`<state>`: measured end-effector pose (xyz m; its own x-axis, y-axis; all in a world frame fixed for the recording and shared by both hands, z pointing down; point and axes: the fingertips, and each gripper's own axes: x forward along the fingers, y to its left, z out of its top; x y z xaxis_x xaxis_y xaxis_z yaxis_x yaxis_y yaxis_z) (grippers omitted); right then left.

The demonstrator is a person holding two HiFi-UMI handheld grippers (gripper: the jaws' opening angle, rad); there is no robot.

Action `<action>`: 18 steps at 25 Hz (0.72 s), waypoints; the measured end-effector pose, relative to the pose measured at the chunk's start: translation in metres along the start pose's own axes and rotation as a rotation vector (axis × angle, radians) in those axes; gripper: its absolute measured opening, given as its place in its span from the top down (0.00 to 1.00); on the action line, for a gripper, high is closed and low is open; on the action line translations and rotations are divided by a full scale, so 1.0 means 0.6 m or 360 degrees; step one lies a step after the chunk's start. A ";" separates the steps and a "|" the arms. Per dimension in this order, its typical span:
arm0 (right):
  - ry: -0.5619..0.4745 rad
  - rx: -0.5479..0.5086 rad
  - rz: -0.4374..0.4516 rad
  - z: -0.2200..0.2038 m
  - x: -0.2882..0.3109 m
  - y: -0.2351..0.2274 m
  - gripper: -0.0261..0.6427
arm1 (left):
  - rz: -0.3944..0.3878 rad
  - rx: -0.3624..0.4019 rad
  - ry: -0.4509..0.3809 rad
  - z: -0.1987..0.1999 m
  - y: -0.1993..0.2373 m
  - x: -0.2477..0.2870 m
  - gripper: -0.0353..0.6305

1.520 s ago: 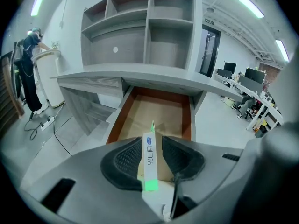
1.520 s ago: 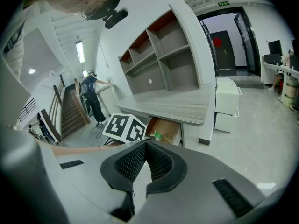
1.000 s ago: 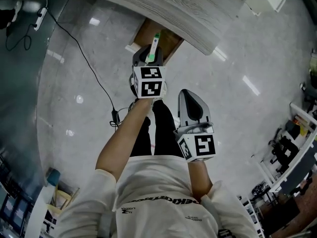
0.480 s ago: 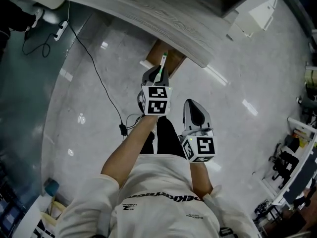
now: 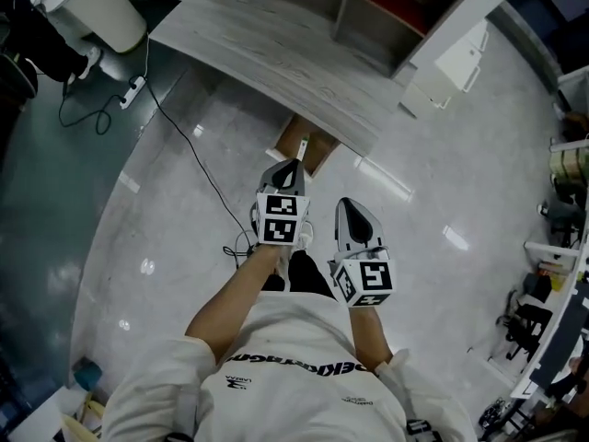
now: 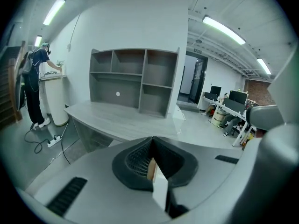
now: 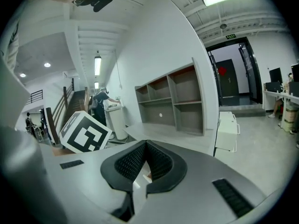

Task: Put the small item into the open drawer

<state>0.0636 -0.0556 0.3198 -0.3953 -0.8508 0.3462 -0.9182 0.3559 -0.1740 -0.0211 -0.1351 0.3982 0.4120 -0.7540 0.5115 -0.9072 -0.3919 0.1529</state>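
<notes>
— Polished grey floor (image 5: 166,210) all round, and a curved wood-grain desk (image 5: 276,53) beyond the fingertips. Where is the small item (image 6: 159,192)?

— Pinched in the left gripper (image 6: 152,140). Its jaws have just been closing and now meet on it. It's a thin pale strip that runs back between the pads and pokes a little past the fingertips.

— And the open drawer (image 5: 319,151)?

— Beyond and below those fingertips, tucked under the desk's edge, brown inside. The strip is not in it yet.

— How will the thing handle?

— Light and stiff, I'd judge, and narrow enough to swivel between the pads. A hold near its middle should keep it from tipping. If its sides are smooth, it could slide out.

— The other hand?

— The right gripper (image 7: 145,143) hangs just to the right of the left fingers. Its jaws are together at the tips, and I see nothing gripped in them.

— Anything in the way?

— Mainly the desk's overhang. It covers part of the drawer, so the fingers probably have to go in low. A power strip (image 5: 134,87) lies on the floor well off to the left of the fingers. A shelf unit (image 6: 135,78) stands on the desk far beyond the fingertips, out of the path.
</notes>
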 end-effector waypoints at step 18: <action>-0.0166 -0.0058 0.0058 0.123 -0.051 0.083 0.91 | -0.0065 0.0174 -0.0394 0.160 -0.029 -0.212 0.92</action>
<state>0.0319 -0.0404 0.2324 -0.4255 -0.8720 0.2419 -0.9043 0.3994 -0.1507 -0.0495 -0.0829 0.2496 0.4684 -0.8371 0.2828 -0.8804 -0.4690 0.0700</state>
